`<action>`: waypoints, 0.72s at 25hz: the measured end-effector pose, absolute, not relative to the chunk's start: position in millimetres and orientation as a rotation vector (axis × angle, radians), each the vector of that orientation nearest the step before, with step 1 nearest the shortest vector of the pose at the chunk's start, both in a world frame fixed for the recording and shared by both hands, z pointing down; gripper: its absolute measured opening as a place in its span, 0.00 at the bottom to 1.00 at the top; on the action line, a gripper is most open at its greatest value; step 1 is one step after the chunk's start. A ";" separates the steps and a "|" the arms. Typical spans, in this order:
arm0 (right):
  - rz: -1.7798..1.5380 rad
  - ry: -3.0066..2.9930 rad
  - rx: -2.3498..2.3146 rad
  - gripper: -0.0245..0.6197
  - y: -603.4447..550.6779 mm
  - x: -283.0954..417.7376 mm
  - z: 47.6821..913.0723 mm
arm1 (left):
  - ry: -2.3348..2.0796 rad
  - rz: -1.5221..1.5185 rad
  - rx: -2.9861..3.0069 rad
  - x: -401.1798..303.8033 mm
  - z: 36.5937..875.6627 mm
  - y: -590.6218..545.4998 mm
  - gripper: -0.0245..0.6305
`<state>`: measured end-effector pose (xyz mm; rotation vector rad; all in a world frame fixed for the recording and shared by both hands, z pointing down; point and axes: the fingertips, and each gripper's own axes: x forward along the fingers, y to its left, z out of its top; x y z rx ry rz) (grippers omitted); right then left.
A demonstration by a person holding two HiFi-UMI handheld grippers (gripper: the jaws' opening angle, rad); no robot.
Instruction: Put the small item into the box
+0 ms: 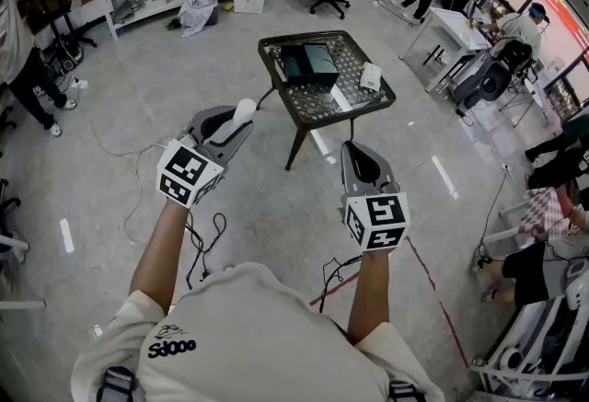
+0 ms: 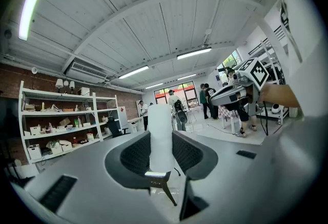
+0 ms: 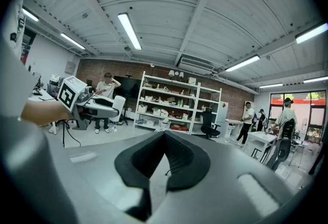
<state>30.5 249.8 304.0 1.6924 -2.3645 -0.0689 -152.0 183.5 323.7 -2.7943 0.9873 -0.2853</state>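
Presently left gripper clamps white cylinder; right gripper closed

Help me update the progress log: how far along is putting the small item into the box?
Done: the white item is picked up, gripped in the left claw. In hand: it is held in the air, short of the table. Left: reaching the dark box on that table and dropping the item in. The right claw is shut and empty.
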 end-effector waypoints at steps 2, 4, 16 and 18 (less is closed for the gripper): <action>-0.071 -2.364 1.692 0.04 249.0 32.1 306.1 | 0.980 -0.291 -2.793 -149.1 325.6 183.3 0.23; -0.068 -2.365 1.692 0.04 248.8 33.7 309.3 | 0.974 -0.295 -2.794 -146.4 328.6 183.3 0.23; -0.001 -2.386 1.740 0.04 252.9 60.9 321.6 | 0.981 -0.327 -2.822 -123.8 342.8 189.4 0.23; 0.012 -2.384 1.737 0.04 252.3 68.2 325.2 | 0.992 -0.329 -2.825 -118.8 345.0 191.1 0.23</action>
